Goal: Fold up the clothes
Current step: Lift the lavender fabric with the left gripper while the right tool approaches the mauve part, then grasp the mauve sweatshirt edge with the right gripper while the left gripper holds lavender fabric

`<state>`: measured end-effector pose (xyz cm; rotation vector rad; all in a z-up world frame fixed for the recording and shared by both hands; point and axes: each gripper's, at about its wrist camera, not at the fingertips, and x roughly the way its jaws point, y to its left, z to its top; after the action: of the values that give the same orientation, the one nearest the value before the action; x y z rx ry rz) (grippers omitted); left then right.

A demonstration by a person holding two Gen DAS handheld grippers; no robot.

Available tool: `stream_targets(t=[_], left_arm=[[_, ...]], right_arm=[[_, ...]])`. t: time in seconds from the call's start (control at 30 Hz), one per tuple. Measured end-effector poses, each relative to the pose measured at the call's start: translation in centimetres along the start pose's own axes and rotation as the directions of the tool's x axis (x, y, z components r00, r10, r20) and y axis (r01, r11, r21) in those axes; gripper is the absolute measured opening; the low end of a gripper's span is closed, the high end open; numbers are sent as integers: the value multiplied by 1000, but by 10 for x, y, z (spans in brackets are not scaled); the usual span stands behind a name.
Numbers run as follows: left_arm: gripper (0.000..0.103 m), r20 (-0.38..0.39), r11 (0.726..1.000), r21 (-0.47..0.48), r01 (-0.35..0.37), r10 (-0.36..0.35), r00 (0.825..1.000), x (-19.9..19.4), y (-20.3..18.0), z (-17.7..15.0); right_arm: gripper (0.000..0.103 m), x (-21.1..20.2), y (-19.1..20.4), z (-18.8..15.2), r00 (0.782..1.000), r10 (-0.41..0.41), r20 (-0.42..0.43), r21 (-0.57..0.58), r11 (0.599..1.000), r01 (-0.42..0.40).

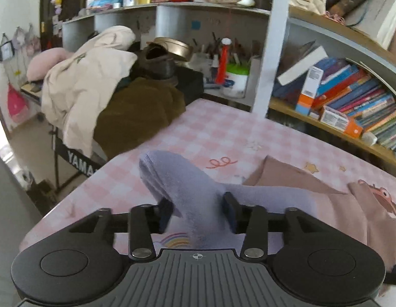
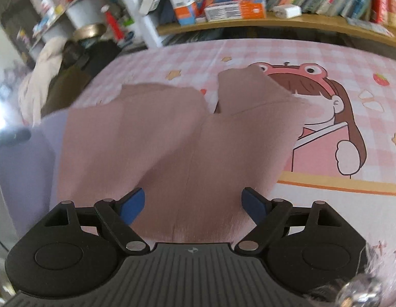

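A garment with a lavender part (image 1: 172, 176) and a dusty-pink part (image 1: 287, 176) lies on the pink checked tablecloth (image 1: 223, 133). In the left wrist view a ridge of the lavender cloth stands up between the fingers of my left gripper (image 1: 196, 211). The jaws are partly apart and the pads do not clearly pinch the cloth. In the right wrist view my right gripper (image 2: 193, 202) hovers wide open over the pink part (image 2: 172, 133), its blue pads to either side of a fold. The lavender part (image 2: 26, 163) shows at the far left.
A heap of clothes, a cream jacket (image 1: 87, 81) over brown cloth (image 1: 139, 112), sits past the table's left corner above a keyboard stand (image 1: 80, 163). Shelves of books (image 1: 351, 102) run along the table's far side. A cartoon print (image 2: 326, 128) covers the cloth at the right.
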<state>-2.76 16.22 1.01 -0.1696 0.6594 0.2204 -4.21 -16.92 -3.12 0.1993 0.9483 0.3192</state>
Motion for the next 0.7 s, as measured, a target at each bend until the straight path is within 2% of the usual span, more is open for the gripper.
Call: stream_targets(t=[0.1,0.2,0.27,0.3,0.37,0.43,0.57,0.7], left_arm=[[60,31,999,-40,17,-16,999,-20,10,-4],[67,48,997,-65,40,-37,998,-42,18,-15],[68,44,995,-80,54,-51,998,-54,23,-24],[68,36,994,-88,61,-58,998,-59,24,-30],[68,9,994,-95,61,-61,998,-65,23,-42],[68,-12,993,-99,62,-64,998,-69,18,-53],[69,-39,994,-71,82,-85,996,-74,3,-72],[71,-78,999,52,-2,6,997,-57,-20,-81]], right_arm=[[80,3,9,-6,999,-17,-30,-83,996,15],[64,7,18,-14,997,-71,-27,-178,982,65],[40,9,21,-18,995,-104,-4,-232,968,100],[33,10,21,-20,996,-86,5,-245,966,84],[1,9,20,-23,998,-62,19,-270,961,64],[0,8,16,-25,994,-103,41,-296,949,111],[0,-6,-19,-19,988,-144,58,-219,964,154],[0,-28,-45,-19,990,-132,53,-179,974,140]])
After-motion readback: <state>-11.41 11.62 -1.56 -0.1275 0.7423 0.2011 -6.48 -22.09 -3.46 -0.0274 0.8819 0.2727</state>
